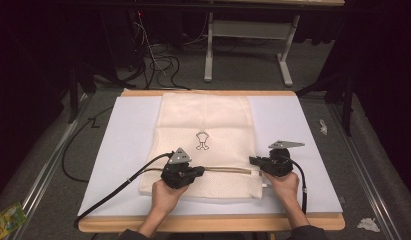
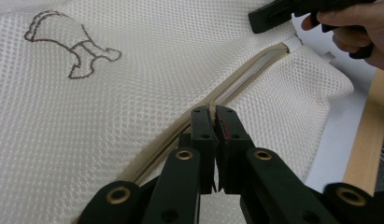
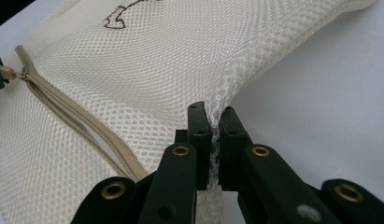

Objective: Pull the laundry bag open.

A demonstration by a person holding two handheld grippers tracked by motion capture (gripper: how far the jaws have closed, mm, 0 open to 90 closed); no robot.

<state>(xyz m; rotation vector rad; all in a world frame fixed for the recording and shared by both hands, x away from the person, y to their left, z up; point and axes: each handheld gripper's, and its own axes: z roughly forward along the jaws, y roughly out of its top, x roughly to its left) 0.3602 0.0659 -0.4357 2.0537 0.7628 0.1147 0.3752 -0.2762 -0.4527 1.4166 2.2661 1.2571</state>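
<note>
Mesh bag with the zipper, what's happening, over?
Left gripper shut on the beige zipper pull. Right gripper shut on the cream mesh laundry bag's edge. Zipper part open. Nothing in the way.

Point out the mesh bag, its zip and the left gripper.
mesh bag (image 1: 205, 117), high view, upper cloth.
zip (image 2: 248, 77), left gripper view, open stretch.
left gripper (image 2: 213, 119), left gripper view, between its fingertips, shut on the zip pull.

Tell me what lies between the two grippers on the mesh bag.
In the high view, the beige zipper runs between the left gripper and the right gripper across the cream mesh laundry bag. The stretch looks partly unzipped; nothing else lies there.
</note>
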